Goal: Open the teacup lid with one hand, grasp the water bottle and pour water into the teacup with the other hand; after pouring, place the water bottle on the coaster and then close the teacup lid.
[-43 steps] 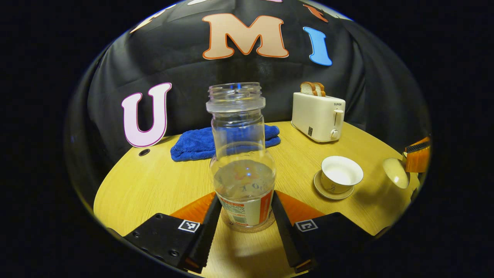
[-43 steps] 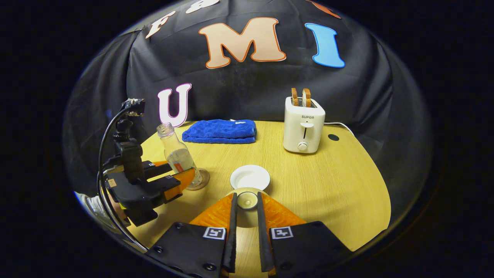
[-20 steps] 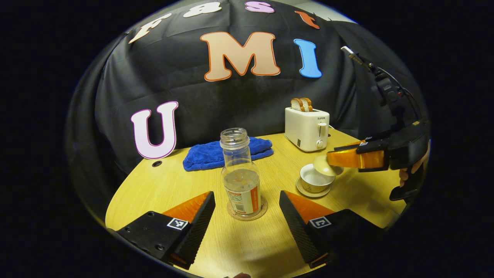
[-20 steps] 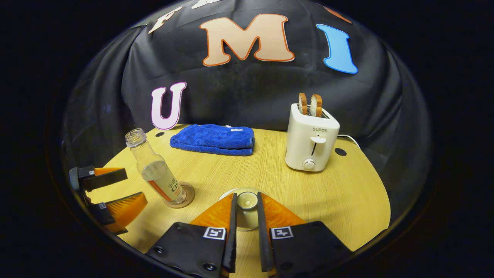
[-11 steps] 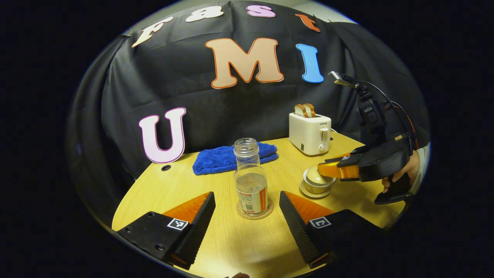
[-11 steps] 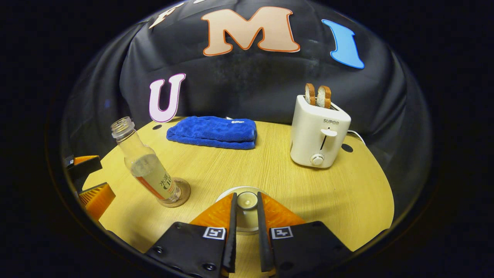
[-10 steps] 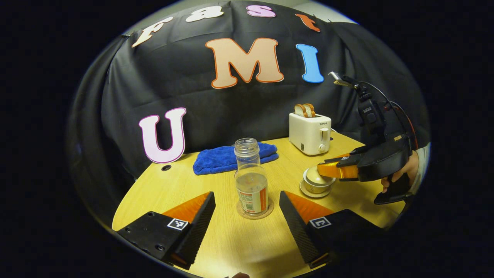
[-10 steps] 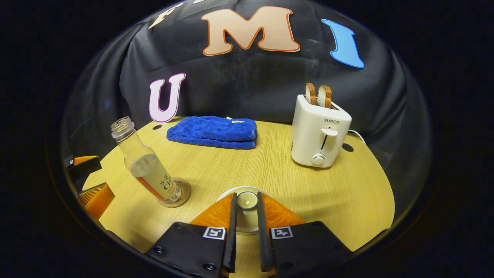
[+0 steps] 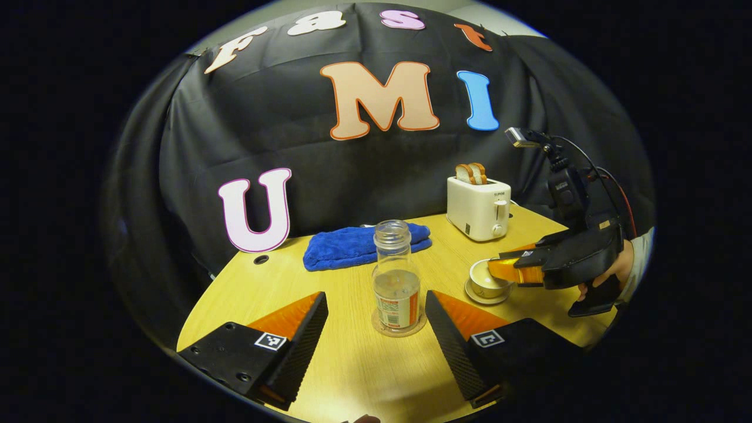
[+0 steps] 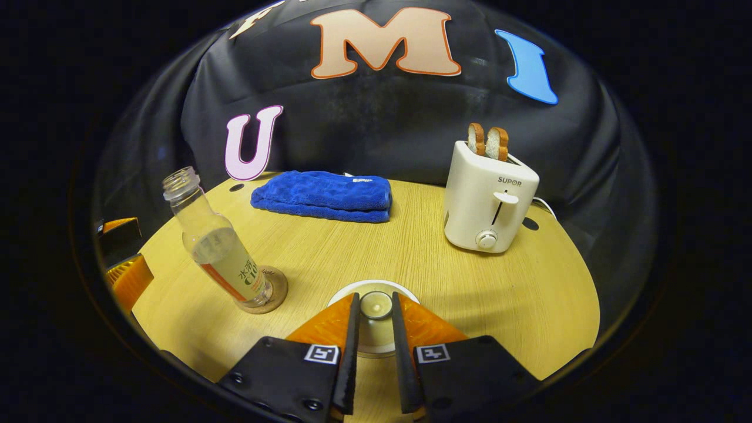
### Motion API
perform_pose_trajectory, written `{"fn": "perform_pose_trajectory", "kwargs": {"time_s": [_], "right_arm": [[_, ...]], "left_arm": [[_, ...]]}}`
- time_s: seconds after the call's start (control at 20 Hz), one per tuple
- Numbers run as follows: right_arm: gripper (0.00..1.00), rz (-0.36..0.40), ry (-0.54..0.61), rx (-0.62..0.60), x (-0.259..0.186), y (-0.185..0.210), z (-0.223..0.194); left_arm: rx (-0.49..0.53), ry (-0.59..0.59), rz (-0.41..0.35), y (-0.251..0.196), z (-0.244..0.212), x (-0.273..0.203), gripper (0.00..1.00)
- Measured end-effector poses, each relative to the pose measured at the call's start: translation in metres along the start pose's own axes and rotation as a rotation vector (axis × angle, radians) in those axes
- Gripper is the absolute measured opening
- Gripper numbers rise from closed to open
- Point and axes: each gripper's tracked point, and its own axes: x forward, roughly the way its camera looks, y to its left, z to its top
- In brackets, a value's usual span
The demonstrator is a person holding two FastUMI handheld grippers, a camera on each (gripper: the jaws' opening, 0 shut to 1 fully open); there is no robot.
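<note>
The teacup lid (image 10: 376, 326) sits on the teacup (image 9: 487, 281), and its knob (image 10: 376, 305) is pinched between the right gripper (image 10: 374, 329) fingers. Most of the cup is hidden under the lid and fingers. The left gripper (image 9: 376, 329) is wide open and holds nothing. Just past it, the water bottle (image 9: 396, 276) stands upright on the coaster (image 9: 399, 325), with no cap. Its label is too small to read. Farther back on the desk (image 10: 411, 247) lie a blue towel (image 10: 323, 195) and a toaster (image 10: 489, 197) with bread.
</note>
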Motion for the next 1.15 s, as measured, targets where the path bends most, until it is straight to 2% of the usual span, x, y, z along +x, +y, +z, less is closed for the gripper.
{"fn": "perform_pose_trajectory", "kwargs": {"time_s": [0.05,0.25,0.4,0.45,0.8,0.85,0.9,1.0,1.1,1.15], "right_arm": [[0.35,0.006,-0.001,0.009,-0.004,0.0,0.001],[0.64,0.017,-0.057,0.024,-0.015,0.005,0.018],[0.87,0.017,-0.104,0.03,-0.032,0.007,0.035],[0.92,0.022,-0.133,0.037,-0.041,0.009,0.044],[0.93,-0.035,-0.413,0.036,-0.116,-0.003,0.126],[0.91,-0.042,-0.438,0.04,-0.124,-0.005,0.132],[0.96,-0.042,-0.452,0.04,-0.131,-0.004,0.136],[0.96,-0.062,-0.492,0.026,-0.152,-0.005,0.143],[0.94,-0.076,-0.555,0.038,-0.173,-0.002,0.149],[0.96,-0.087,-0.575,0.035,-0.18,-0.001,0.15]], "left_arm": [[-0.001,-0.007,0.001,0.001,0.003,-0.002,0.97],[-0.019,-0.033,0.017,0.012,0.02,-0.002,0.97],[-0.067,-0.086,0.03,0.018,0.048,-0.003,0.97],[-0.076,-0.105,0.034,0.022,0.057,-0.005,0.97],[-0.074,-0.19,0.083,0.039,0.094,-0.016,0.96],[-0.078,-0.198,0.089,0.041,0.098,-0.017,0.96],[-0.086,-0.202,0.092,0.042,0.102,-0.019,0.96],[-0.092,-0.228,0.106,0.047,0.112,-0.025,0.97],[-0.068,-0.265,0.15,0.057,0.123,-0.035,0.96],[-0.058,-0.278,0.17,0.06,0.126,-0.039,0.96]]}}
